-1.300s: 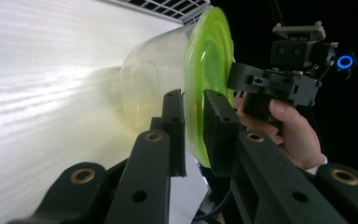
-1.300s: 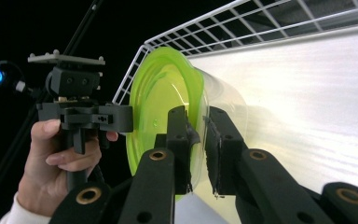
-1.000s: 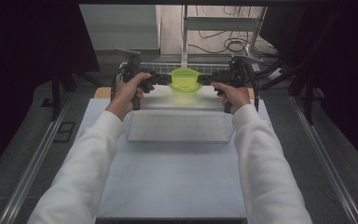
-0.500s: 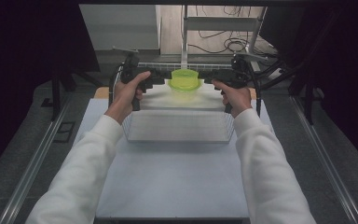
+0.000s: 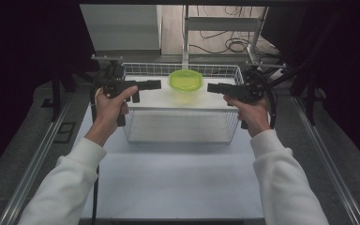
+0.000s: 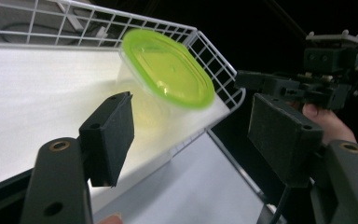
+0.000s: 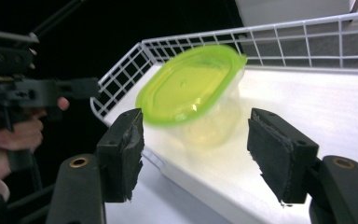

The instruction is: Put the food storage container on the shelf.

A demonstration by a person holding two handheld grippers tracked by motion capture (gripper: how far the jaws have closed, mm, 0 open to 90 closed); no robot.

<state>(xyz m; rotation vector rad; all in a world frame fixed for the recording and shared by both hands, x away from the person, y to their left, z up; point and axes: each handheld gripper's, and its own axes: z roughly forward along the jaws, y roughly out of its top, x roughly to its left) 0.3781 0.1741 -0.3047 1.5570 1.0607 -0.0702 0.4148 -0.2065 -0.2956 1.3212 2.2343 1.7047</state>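
Both grippers, left [image 5: 157,85] and right [image 5: 211,87], fingers released; upright lidded container [image 5: 185,80] between them.

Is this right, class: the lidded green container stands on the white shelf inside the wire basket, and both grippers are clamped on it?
Not quite. The container does stand on the white shelf in the wire basket, but neither gripper holds it. The left gripper and right gripper flank it with jaws open, having just been opening. The high view shows the gaps.
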